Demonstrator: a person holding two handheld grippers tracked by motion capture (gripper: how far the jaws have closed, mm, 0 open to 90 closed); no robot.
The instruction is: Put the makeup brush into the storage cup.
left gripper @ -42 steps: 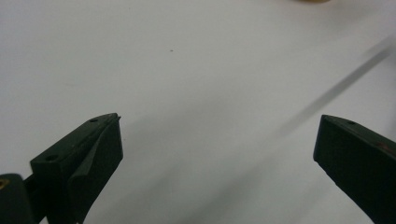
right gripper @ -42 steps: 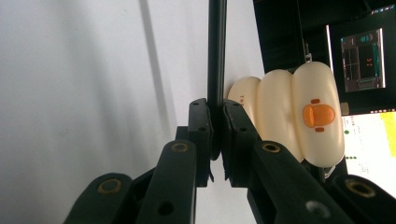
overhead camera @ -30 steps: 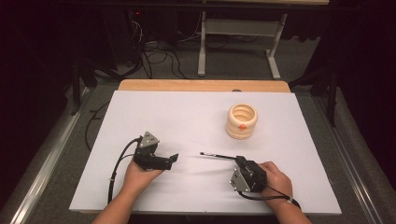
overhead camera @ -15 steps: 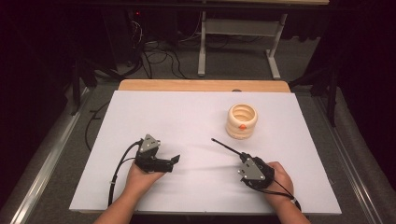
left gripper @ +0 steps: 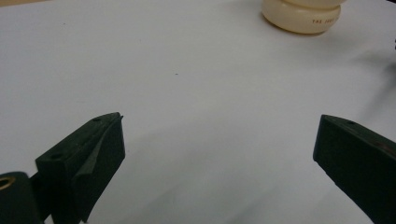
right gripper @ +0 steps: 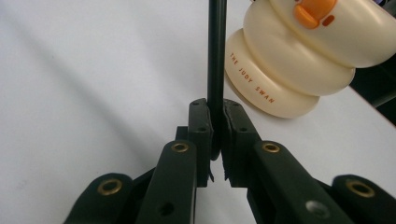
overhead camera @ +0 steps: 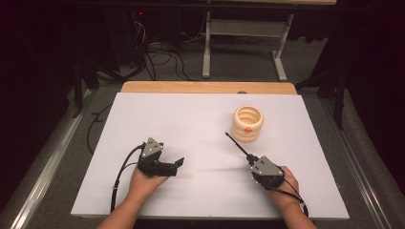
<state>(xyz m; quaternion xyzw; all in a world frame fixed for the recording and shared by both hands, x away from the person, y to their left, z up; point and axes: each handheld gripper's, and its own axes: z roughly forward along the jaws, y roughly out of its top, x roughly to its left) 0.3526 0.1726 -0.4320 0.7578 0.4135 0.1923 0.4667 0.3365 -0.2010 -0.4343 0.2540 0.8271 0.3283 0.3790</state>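
Black rod: thin, dark pen (overhead camera: 237, 144), clamped in the right gripper (overhead camera: 252, 162); its free end points up the table toward the cream holder, tip just short of the holder's near side in the high view.
Pen, close up: in the right gripper view the pen (right gripper: 216, 60) rises straight from between the two black jaws, passing in front of the holder's left edge; whether it touches the holder I cannot tell.
Right gripper: jaws pressed together on the pen's lower end (right gripper: 215, 140); the person's right hand wraps the body at the table's near right, cable trailing back toward the wrist.
Left gripper: (overhead camera: 177, 164) lies at the near left, held by the left hand, jaws pointing right across the table.
Left jaws: standing wide apart in the left gripper view (left gripper: 219, 140), with bare white surface between them.
Cream holder: ribbed, ring-stacked cup (overhead camera: 248, 123) with an orange beak mark on its front, upright on the right half of the table; small orange lettering on a lower ring (right gripper: 299, 60).
Holder from the left: its base (left gripper: 301, 14) shows at the top edge, well apart from the left jaws.
Table: white top (overhead camera: 191, 119), wooden edge at the far side.
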